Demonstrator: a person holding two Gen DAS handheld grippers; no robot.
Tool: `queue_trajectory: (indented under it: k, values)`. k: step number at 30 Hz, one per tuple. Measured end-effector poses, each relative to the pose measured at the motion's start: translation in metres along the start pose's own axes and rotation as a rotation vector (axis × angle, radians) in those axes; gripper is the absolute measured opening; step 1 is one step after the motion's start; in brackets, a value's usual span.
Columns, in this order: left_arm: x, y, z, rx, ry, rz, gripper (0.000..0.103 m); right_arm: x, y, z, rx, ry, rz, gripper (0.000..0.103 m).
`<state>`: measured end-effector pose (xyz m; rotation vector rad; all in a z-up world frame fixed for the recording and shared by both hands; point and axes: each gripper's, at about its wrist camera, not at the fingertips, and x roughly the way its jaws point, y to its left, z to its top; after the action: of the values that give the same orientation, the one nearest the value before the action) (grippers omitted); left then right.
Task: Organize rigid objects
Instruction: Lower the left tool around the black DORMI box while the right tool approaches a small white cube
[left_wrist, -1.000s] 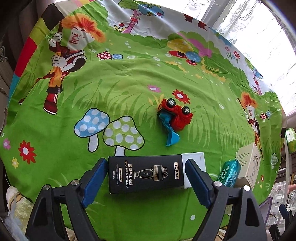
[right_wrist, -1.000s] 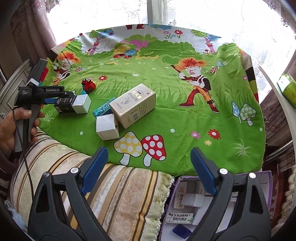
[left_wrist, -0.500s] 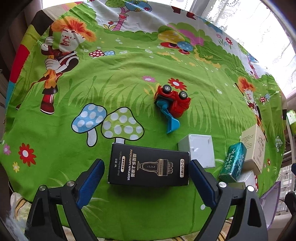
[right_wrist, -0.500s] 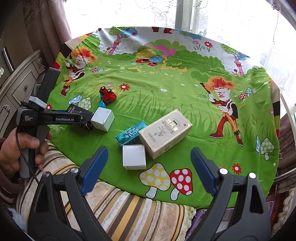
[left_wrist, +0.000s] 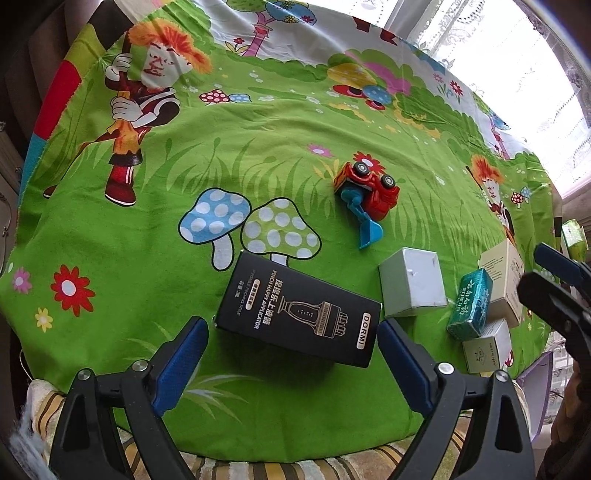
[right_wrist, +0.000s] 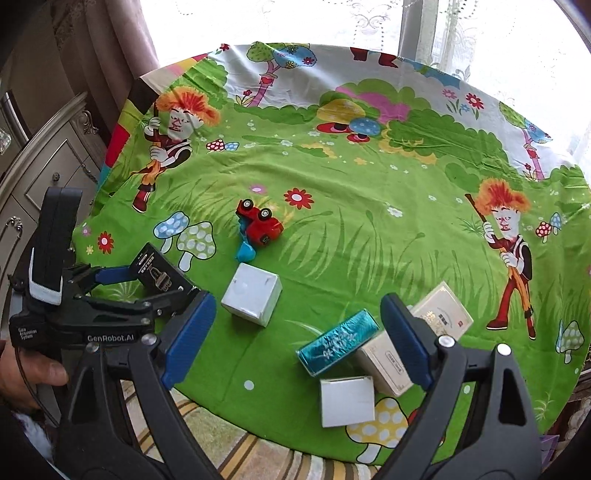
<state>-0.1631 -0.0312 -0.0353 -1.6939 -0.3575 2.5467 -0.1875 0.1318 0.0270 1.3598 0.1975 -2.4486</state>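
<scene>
Two grippers: my left one (left_wrist: 291, 365) pinches the black box (left_wrist: 299, 314) (tilted) above the cloth's (left_wrist: 258, 147) near edge; my right one (right_wrist: 299, 339) is spread over the teal box (right_wrist: 338, 341).

Left gripper (left_wrist: 291, 341) jaws apparently gripping, right gripper (right_wrist: 297, 338) spread wide

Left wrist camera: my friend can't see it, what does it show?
The left gripper holds a black box above a green cartoon cloth. Behind it lie a red toy truck and a white box.
</scene>
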Motion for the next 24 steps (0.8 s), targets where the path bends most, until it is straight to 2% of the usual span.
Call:
queue_trajectory:
  k: [3, 5, 9, 11, 18, 22, 24]
  values:
    - [-0.005, -0.010, -0.004, 0.078, -0.018, 0.003, 0.099, 0.018, 0.008, 0.012, 0.009, 0.014, 0.005, 0.091]
    - [-0.004, -0.013, -0.006, 0.112, -0.014, -0.005, 0.100, 0.029, 0.013, 0.019, 0.006, 0.026, 0.007, 0.086]
    - [-0.001, -0.005, -0.006, 0.103, -0.018, 0.018, 0.100, 0.057, 0.027, 0.024, -0.023, 0.075, 0.020, 0.073]
    - [0.001, -0.003, -0.007, 0.099, -0.029, 0.038, 0.100, 0.069, 0.033, 0.023, -0.036, 0.093, 0.024, 0.073]
    - [0.001, -0.002, -0.009, 0.104, -0.044, 0.031, 0.100, 0.103, 0.042, 0.021, -0.026, 0.139, 0.037, 0.069]
    - [0.003, 0.002, -0.008, 0.087, -0.041, 0.016, 0.100, 0.114, 0.045, 0.021, -0.029, 0.153, 0.047, 0.059]
    - [0.004, 0.003, -0.007, 0.082, -0.041, 0.013, 0.100, 0.116, 0.047, 0.021, -0.051, 0.142, 0.036, 0.050]
